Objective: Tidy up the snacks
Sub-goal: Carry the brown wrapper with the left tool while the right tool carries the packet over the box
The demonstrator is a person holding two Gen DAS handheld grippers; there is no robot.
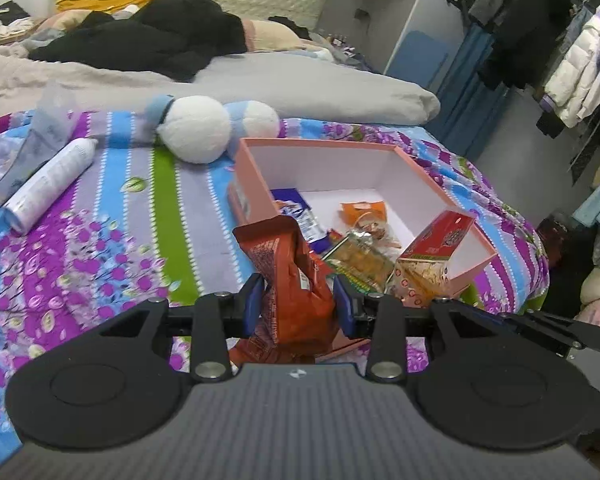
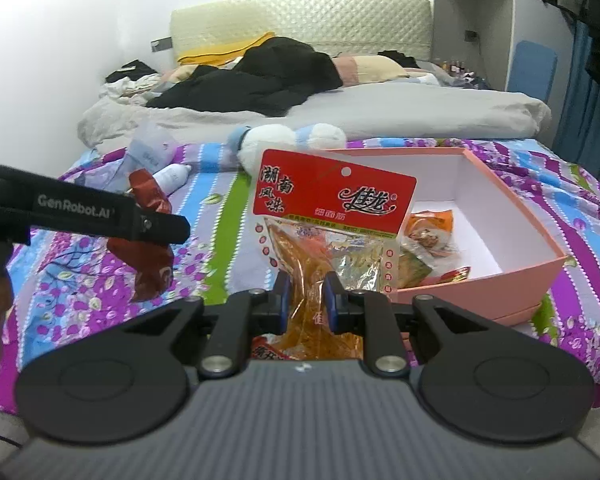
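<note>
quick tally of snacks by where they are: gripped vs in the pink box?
Held in grippers: 2, an orange-brown bag in the left gripper, a red-topped packet in the right gripper
Inside the pink box: at least 3, a blue-white wrapper, an orange packet, a green-edged packet
Total: at least 5

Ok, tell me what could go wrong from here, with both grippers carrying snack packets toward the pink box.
1. The left gripper holds the orange packet low, so its floppy top might sag or catch the pink box wall.
2. The right gripper pinches the red-topped packet at its slick clear part; it could slip.
3. Snacks crowd the box's near end, so new packets may slide out.
</note>
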